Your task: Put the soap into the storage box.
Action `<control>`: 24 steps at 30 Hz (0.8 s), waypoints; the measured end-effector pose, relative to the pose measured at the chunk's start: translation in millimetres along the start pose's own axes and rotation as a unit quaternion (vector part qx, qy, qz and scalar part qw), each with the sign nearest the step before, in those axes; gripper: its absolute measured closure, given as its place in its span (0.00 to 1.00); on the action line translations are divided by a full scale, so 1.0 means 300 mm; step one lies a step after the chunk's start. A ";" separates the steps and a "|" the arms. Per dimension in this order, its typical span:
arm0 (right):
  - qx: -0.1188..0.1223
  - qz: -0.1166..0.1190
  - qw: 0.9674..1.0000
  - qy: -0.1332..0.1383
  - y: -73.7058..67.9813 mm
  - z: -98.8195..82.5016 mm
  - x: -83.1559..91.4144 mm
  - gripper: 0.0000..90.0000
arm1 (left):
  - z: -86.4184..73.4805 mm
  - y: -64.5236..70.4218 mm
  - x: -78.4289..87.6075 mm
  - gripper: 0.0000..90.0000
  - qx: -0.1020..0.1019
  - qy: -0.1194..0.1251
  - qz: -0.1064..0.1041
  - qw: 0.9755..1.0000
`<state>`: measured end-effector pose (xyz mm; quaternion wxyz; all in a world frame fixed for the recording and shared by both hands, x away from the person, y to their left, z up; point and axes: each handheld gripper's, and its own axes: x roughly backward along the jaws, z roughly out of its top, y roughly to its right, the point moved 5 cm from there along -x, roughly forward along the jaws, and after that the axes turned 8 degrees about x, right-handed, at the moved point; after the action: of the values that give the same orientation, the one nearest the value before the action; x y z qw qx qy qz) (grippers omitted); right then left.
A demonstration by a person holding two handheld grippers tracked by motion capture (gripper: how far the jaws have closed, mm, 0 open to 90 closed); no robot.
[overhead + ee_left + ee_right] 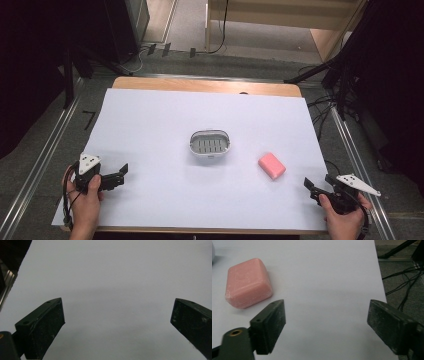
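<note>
1. White sheet (165, 200) covers the wooden surface (200, 85); at its near edge, the person's two hands each hold a gripper.
2. Left gripper (121, 174): near-left corner of the sheet, held in the left hand (86, 200), jaws pointing right toward the middle. In the left gripper view the two black jaws stand wide apart with bare white sheet between them; nothing is held.
3. Right gripper (311, 188): near-right corner, at the edge of the sheet, held in the right hand (345, 220), jaws pointing left and slightly away from the person. In the right gripper view the jaws stand apart over bare sheet, nothing between the pads.
4. Pink soap bar (272, 165): lies flat on the sheet, right of centre, near the right gripper but not touching it. In the right gripper view the bar (248, 282) sits beyond and to the left of the left-hand jaw, outside the gap. Rounded block, resting on a broad face.
5. Soap dish (211, 143): pale, rounded-rectangular, with a slotted grey insert; stands farther in, at about the centre of the sheet, just left of and beyond the soap bar, apart from it. Well apart from both grippers.
6. Far side: bare strip of the wooden surface beyond the sheet, then grey floor (240, 62) with black cables (220, 30).
</note>
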<state>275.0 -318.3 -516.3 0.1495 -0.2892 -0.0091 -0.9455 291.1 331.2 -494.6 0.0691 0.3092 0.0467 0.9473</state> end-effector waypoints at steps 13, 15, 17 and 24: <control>0.065 0.055 0.996 0.000 -0.070 0.059 0.006 0.38 | -0.002 0.008 0.000 0.00 -0.015 -0.002 0.004 1.000; 0.084 0.072 0.994 -0.002 -0.085 0.071 -0.001 0.42 | -0.003 0.009 0.002 0.00 -0.015 0.000 0.003 1.000; 0.092 0.084 0.992 -0.006 -0.090 0.076 -0.008 0.42 | -0.003 0.009 0.002 0.00 -0.015 0.000 0.002 1.000; 0.113 0.083 0.987 -0.077 -0.118 0.099 -0.037 0.37 | -0.003 0.011 0.001 0.00 -0.021 -0.001 0.004 1.000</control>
<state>289.6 -278.4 -495.2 0.2581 -0.3423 -0.1037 -0.8975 289.9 328.0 -494.8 0.0714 0.3086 0.0258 0.9482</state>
